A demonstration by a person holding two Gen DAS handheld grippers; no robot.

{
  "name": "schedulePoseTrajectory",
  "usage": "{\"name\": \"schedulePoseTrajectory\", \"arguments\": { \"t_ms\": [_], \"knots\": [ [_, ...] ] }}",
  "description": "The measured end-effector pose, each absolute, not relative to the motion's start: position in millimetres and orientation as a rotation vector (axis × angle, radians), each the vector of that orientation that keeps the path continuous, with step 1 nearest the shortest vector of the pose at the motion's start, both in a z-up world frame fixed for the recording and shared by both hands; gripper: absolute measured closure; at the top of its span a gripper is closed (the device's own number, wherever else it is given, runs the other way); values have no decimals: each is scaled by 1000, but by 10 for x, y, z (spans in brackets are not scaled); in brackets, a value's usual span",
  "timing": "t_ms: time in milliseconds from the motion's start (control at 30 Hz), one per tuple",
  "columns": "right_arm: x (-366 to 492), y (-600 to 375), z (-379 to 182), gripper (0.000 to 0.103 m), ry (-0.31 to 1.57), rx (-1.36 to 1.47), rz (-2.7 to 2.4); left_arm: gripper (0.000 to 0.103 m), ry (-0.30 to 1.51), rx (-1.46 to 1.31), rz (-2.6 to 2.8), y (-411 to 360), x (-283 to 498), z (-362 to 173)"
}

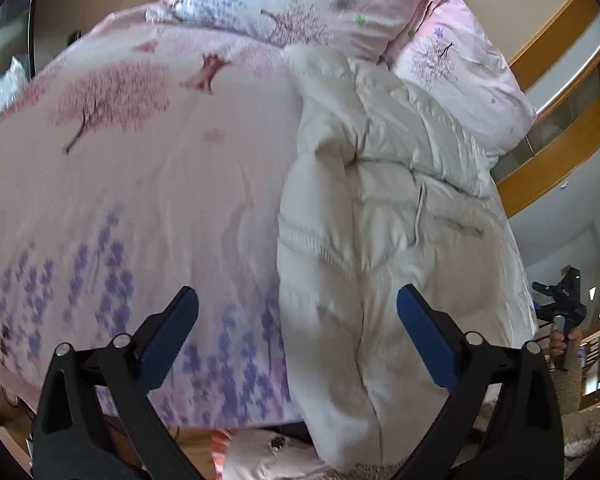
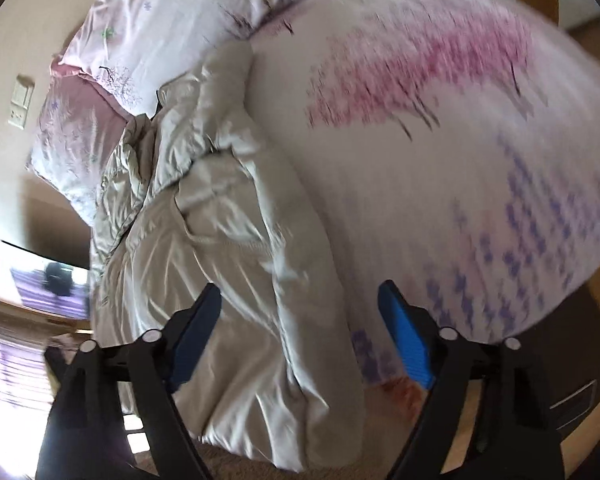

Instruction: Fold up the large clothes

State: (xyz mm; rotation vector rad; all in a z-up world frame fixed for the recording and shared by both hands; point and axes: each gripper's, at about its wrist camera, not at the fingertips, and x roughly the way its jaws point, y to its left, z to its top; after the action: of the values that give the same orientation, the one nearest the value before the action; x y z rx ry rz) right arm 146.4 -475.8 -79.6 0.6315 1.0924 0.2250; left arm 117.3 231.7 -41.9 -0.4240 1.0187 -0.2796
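My left gripper [image 1: 298,300] and right gripper [image 2: 300,296] both hung wide open, empty, above the puffy white quilted coat [image 1: 384,208] bunched along the floral pink bed's [image 1: 140,184] edge. Risk: slippery padding overhanging, sliding floorward.

A white puffy coat [image 1: 384,216] lies crumpled along the bed's [image 1: 132,200] right edge, its end overhanging; the left hand-held gripper [image 1: 298,300] hovers above, jaws spread.

White puffy coat [image 1: 384,208] is lying on a pink bedsheet [image 1: 140,184] that's showing off pink trees and purple flowers; pillows [image 1: 460,76] are wearing matching prints.
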Motion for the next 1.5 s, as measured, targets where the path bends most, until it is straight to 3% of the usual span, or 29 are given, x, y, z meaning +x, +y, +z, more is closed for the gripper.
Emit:
{"name": "schedulePoseTrajectory", "arguments": {
  "t_ms": [100,233,767,867,1000,1100,1167,1267,1500],
  "knots": [
    [1384,-4814,-936,36,1124,707,282,25,1066,-464,-313,2298,1104,-524],
    [1316,-4810,-1054,39,1153,770,371,33,1063,-513,-347,2296,1004,-553],
    [1128,-4659,-1163,42,1155,828,518,36,1104,-685,-508,2039,740,-687],
    [1118,-4622,-1185,48,1154,840,523,36,1105,-680,-505,1971,726,-675],
    [1123,-4618,-1225,64,1156,862,522,39,1100,-688,-493,1927,725,-680],
    [1116,-4603,-1211,76,1149,861,504,53,1111,-668,-464,1896,712,-691],
    [1111,-4586,-1164,80,1134,851,497,71,1110,-674,-448,1897,705,-705],
    [1112,-4529,-1054,84,1101,830,488,82,1077,-659,-439,1906,699,-619],
    [1049,-4398,-550,89,888,727,478,87,966,-653,-445,1962,748,-341]
  ]
}}
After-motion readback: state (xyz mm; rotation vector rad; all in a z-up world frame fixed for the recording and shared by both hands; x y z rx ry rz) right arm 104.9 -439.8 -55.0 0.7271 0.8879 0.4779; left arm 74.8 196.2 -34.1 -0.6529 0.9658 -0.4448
